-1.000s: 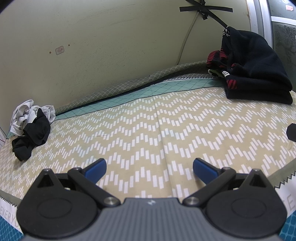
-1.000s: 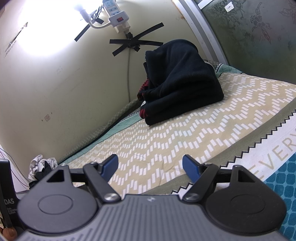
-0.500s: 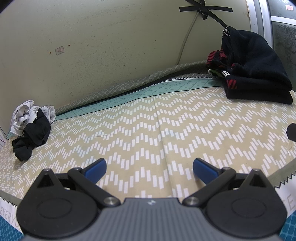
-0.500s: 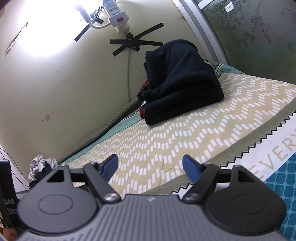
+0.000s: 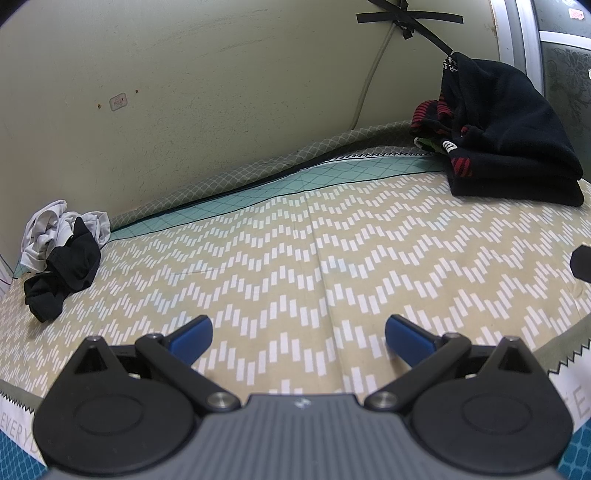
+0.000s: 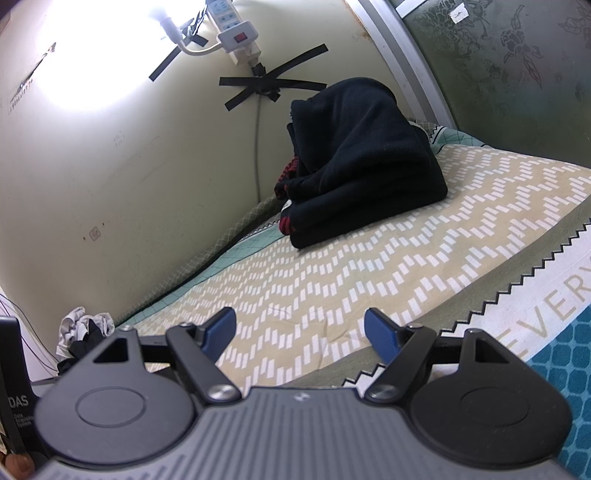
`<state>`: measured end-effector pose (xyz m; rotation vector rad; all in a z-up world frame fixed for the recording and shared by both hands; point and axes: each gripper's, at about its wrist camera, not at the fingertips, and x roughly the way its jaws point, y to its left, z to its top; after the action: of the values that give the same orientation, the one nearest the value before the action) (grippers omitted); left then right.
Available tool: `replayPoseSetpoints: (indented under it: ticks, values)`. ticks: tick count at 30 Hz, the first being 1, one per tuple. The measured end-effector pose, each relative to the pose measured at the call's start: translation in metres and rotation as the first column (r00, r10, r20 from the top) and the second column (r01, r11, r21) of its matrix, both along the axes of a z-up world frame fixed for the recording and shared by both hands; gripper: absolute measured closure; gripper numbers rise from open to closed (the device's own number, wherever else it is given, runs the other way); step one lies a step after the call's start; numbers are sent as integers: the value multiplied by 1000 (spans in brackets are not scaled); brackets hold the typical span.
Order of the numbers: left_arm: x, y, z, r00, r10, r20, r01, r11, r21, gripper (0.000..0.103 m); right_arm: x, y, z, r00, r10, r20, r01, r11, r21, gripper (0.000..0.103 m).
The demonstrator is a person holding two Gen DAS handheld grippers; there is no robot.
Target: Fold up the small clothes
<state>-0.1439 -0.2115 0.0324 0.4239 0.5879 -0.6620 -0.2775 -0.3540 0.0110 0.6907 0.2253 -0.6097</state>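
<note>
A crumpled heap of small clothes, a black piece (image 5: 62,269) over a white-grey piece (image 5: 48,229), lies at the far left of the bed by the wall; it also shows small in the right wrist view (image 6: 85,328). A stack of folded dark clothes (image 5: 506,155) with red-striped pieces sits at the far right by the wall, also in the right wrist view (image 6: 362,162). My left gripper (image 5: 299,338) is open and empty over the zigzag sheet (image 5: 295,258). My right gripper (image 6: 301,330) is open and empty near the bed's front edge.
The wall (image 5: 221,92) runs along the back of the bed. A power strip (image 6: 236,33) and a taped cable (image 6: 266,85) hang on it, beside a bright lamp. A window frame (image 6: 402,55) stands at the right. A black device (image 6: 14,387) is at my left.
</note>
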Motion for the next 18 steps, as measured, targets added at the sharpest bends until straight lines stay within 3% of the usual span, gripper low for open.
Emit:
replayPoseSetpoints:
  ticks: [18]
  values:
    - [-1, 2, -1, 1000, -19, 8, 19, 1000, 4, 0, -1, 4, 2, 1000, 0, -6, 0, 1000, -4, 32]
